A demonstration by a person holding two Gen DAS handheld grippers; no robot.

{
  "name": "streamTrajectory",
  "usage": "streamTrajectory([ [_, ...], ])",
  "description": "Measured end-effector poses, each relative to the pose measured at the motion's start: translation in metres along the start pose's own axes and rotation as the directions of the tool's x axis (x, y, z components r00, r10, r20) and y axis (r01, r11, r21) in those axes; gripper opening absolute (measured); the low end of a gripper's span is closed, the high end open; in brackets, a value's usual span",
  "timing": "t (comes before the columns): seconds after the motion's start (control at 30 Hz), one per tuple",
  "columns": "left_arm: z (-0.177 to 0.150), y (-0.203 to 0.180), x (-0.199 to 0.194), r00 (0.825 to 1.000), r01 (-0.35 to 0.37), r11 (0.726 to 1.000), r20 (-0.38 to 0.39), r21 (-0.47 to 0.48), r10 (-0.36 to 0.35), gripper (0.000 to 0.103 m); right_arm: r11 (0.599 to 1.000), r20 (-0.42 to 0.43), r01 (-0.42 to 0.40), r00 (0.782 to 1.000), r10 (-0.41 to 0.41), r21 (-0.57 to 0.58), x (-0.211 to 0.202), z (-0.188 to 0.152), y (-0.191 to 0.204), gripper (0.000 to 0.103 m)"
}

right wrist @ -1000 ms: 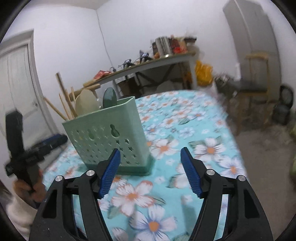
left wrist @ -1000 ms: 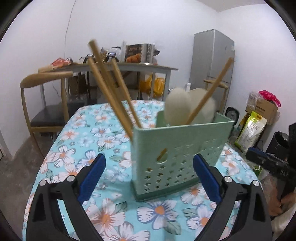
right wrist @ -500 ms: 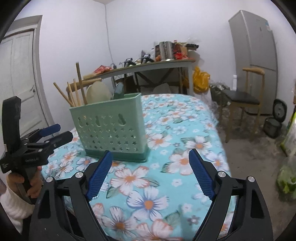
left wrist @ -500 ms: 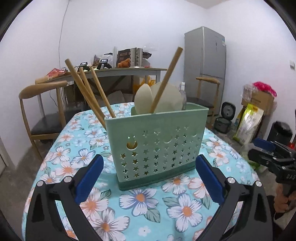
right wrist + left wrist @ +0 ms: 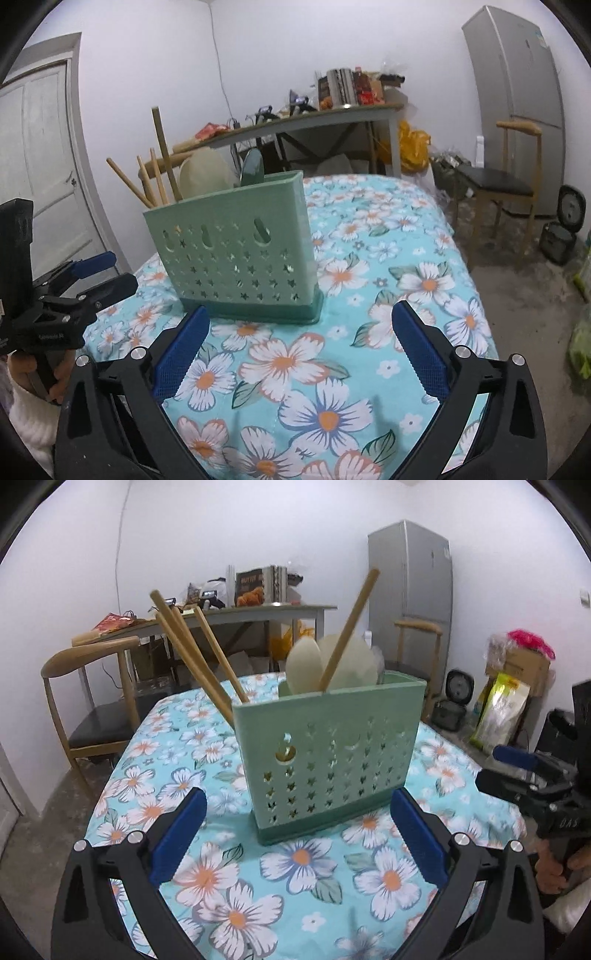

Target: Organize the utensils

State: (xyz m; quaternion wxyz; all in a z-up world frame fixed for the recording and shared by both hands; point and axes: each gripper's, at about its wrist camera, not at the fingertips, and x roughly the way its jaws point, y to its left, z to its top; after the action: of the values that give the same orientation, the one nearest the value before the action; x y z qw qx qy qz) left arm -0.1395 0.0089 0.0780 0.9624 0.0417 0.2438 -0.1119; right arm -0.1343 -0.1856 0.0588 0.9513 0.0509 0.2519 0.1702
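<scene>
Green perforated utensil holder (image 5: 328,753) upright on floral tablecloth; wooden chopsticks (image 5: 192,657) leaning out, pale spoons (image 5: 306,664) inside.

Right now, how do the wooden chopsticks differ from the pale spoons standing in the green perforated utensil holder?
The wooden chopsticks are thin, straight tan sticks; the pale spoons are broad, rounded and cream-coloured. Most chopsticks lean out over one end of the green perforated utensil holder, while the spoons stand nearer its middle. The chopsticks rise higher above the rim than the spoons. Both stand inside the same holder.

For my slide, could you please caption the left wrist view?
Open left gripper faces a green perforated plastic utensil holder holding wooden chopsticks on the floral tablecloth.
</scene>
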Motion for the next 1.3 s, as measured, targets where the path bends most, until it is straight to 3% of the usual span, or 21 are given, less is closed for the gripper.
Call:
streamTrajectory([
  [0.2,-0.003,-0.003,-0.005,1.0,0.023,0.999,0.007,0.026,-0.023,0.097,0.998,0.033,-0.038,0.999,0.04,-0.047,-0.007,-0.001,0.011,0.095],
  [0.67,-0.01,0.011,-0.005,0.998,0.063,0.995,-0.009,-0.071,-0.064,0.097,0.993,0.01,0.024,1.0,-0.023,-0.114,-0.002,-0.004,0.022,0.095],
  [1.0,-0.012,-0.01,-0.003,0.999,0.038,0.999,0.002,0.033,-0.038,0.097,0.993,0.039,0.035,0.999,-0.031,-0.11,-0.007,-0.004,0.022,0.095],
  [1.3,-0.015,-0.021,0.003,1.0,-0.001,0.997,-0.019,0.071,0.003,0.097,0.994,0.039,0.035,0.999,-0.031,-0.107,-0.007,-0.004,0.022,0.095],
])
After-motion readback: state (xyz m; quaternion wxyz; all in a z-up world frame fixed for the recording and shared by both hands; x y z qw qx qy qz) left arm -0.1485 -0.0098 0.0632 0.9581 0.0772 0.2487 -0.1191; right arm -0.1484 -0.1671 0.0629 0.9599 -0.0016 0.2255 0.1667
